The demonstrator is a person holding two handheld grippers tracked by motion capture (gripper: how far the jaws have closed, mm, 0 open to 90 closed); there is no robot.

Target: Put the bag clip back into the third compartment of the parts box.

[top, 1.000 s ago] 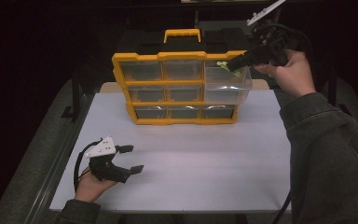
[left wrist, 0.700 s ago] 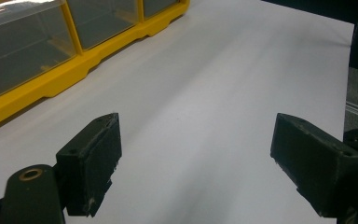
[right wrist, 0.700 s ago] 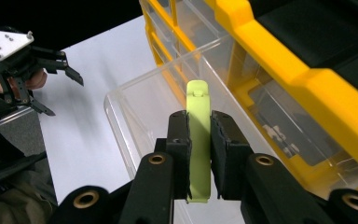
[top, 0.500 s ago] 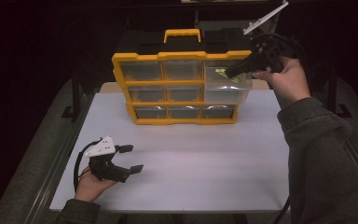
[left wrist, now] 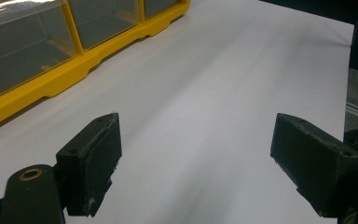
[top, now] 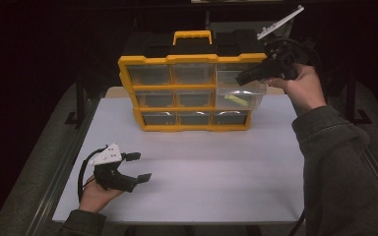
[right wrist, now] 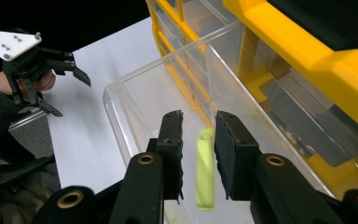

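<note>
From above, my right gripper (top: 243,77) hangs over the pulled-out clear plastic drawer (top: 238,96) at 3 o'clock on the yellow plastic drawer box (top: 192,88); a small yellow-green stick (top: 237,100) lies inside.

My left gripper (left wrist: 196,154) rests spread wide above the white table (left wrist: 223,84).

My right jaws stand a little apart, the stick (right wrist: 205,172) between them, lying loose. I think I just dropped it. Next: back out and push the drawer shut.
</note>
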